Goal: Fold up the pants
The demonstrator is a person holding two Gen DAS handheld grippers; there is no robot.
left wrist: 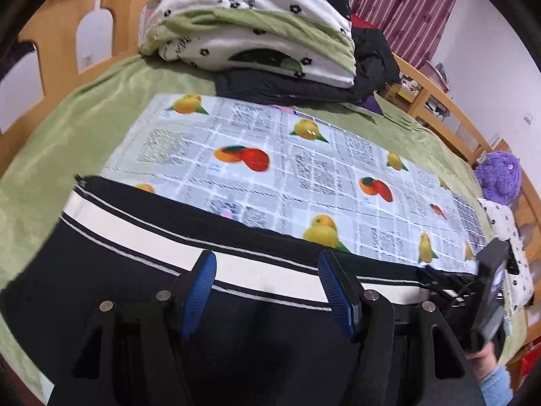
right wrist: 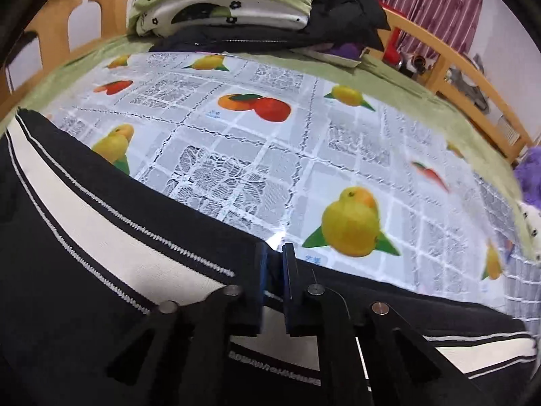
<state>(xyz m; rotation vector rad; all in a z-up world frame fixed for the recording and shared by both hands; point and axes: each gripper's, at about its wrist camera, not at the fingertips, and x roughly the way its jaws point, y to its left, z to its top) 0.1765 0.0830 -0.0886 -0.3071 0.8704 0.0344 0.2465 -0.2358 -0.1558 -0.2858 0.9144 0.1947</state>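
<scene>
A pair of black knit pants with a broad white side stripe edged by thin white lines [left wrist: 142, 237] lies flat along the near edge of a bed, on top of a glossy plastic cloth printed with yellow and orange fruit and a grey lace-like grid [left wrist: 270, 169]. The cloth itself covers a soft, plush green bedspread [left wrist: 84, 118].

The left claw [left wrist: 267, 264] hovers over the pants with its two ribbed blue pads [left wrist: 203, 284] spread wide apart, holding nothing; the white stripe runs crosswise between and beneath them. The right claw [right wrist: 278, 264] sits further along the same far edge of the pants, its flat blue-lined fingers nearly together and pinching the black fabric edge (a sliver of blue shows in the narrow gap). In the left wrist view the right claw's black body appears at the far right, resting at the stripe.

At the head of the bed, a folded white quilt with black flower print and green lining [left wrist: 257, 23] is stacked on a dark padded jacket [left wrist: 304, 88]. A fuzzy purple plush toy [left wrist: 497, 176] sits at the bed's far side by a pale wooden rail [left wrist: 439, 94].
</scene>
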